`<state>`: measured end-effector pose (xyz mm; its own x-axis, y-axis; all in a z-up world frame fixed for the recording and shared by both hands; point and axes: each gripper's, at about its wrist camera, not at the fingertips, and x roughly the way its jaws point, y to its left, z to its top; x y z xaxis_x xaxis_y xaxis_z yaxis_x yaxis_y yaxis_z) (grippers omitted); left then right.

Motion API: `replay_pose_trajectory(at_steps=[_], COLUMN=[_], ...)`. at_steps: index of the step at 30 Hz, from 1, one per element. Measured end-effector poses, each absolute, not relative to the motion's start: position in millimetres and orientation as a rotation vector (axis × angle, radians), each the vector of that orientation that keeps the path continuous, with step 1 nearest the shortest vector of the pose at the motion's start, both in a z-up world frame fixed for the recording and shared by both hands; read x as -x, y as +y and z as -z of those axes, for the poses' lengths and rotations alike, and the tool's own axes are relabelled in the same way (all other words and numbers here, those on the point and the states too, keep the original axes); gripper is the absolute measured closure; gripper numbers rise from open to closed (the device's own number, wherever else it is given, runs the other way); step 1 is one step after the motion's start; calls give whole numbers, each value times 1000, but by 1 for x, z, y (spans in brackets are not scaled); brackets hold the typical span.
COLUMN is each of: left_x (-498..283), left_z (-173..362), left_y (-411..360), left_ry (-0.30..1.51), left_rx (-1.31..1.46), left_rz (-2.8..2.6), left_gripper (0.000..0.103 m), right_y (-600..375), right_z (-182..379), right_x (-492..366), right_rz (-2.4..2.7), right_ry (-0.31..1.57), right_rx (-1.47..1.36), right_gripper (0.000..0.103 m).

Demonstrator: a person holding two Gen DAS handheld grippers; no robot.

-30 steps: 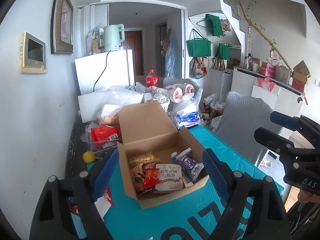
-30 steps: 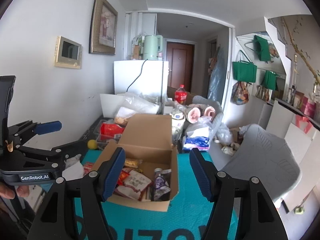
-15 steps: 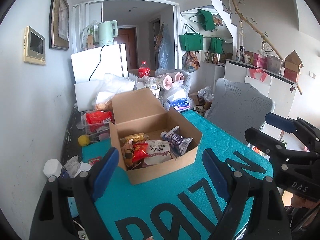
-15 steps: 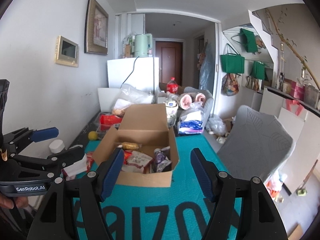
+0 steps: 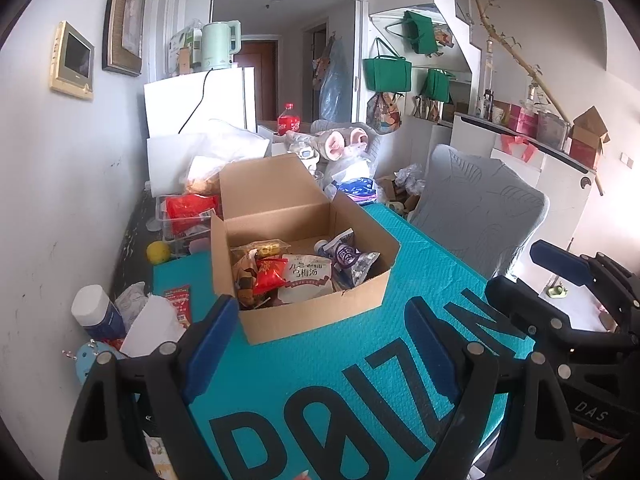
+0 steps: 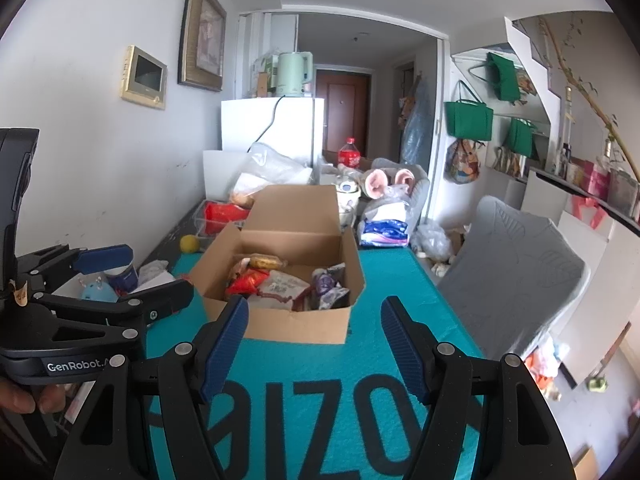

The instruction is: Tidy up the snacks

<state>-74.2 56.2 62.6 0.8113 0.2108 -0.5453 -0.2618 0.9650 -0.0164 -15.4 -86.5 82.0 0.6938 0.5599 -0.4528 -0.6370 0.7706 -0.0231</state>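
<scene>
An open cardboard box point(image 5: 280, 320) stands on the teal table cover point(image 5: 424, 264). Inside lie several snack packets: a white one point(image 5: 306, 276), a red one point(image 5: 267, 277) and a purple one point(image 5: 349, 258). My left gripper point(image 5: 320, 305) hovers in front of the box, open, with nothing between its blue pads. The right gripper point(image 5: 524, 272) shows at the right edge of the left wrist view. In the right wrist view the same box point(image 6: 296, 324) and its snacks point(image 6: 280, 280) sit ahead of my right gripper point(image 6: 314, 312), open and empty. There the left gripper point(image 6: 148, 274) stands at the left, held by a hand.
A yellow ball point(image 5: 158, 252), a white-capped jar point(image 5: 94, 312), crumpled paper and a clear bin with a red packet point(image 5: 188, 212) crowd the table's left side by the wall. A grey chair point(image 5: 480, 212) stands on the right. Behind the box are bags, a cola bottle point(image 5: 289, 120) and a white fridge point(image 5: 200, 100).
Both grippers have drawn back from the box and sunk lower, so more of the teal cover with its black letters shows. The jaws stand as wide as before.
</scene>
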Motion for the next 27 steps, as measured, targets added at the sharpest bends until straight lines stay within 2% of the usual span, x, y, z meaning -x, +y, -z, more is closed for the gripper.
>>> replay_pose_trajectory(at_steps=[27], left_x=[77], left_z=[-65], left_y=[53], left_ry=[566], left_rx=[58], left_rz=[-280], left_gripper=[17], right_y=[-84], right_z=[-75], right_x=[7], right_rz=[-681], right_ry=[470], right_rx=[183], right_gripper=[34])
